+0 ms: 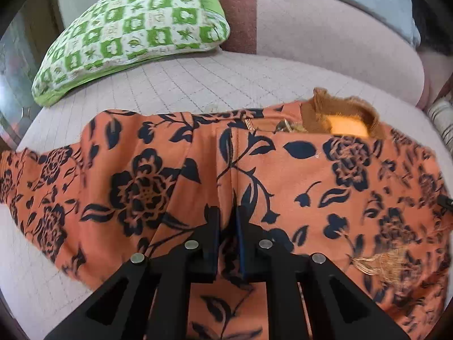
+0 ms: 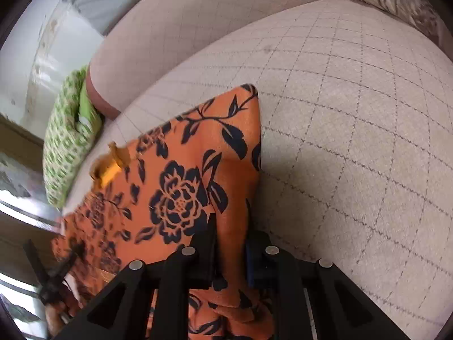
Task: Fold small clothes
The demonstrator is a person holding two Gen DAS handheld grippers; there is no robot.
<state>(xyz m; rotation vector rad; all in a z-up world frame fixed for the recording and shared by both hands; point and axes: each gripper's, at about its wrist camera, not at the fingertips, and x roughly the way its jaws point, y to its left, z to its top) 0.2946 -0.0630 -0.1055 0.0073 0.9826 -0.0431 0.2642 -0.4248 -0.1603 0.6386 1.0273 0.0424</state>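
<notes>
Orange floral top [image 1: 283, 175] is spread across the quilted sofa seat [image 1: 175, 85], neckline [image 1: 339, 113] toward the backrest, with the green checked pillow [image 1: 133, 31] sitting well off to one side. My left gripper [image 1: 228, 221] has its jaws pressed nearly together on a ridge of fabric near the middle of the garment. My right gripper [image 2: 230, 232] has its jaws pinching the side edge of the same top, cloth running right between them.

Stuff I'm worried about: the left pinch looks like it may only have the top layer, so if I lift, the layers could separate and the fold goes lopsided. The right grip is close to the edge, so a tug could let the cloth slide out. Also if both hands pull apart unevenly, the whole thing drags across the seat and bunches up instead of folding clean.
</notes>
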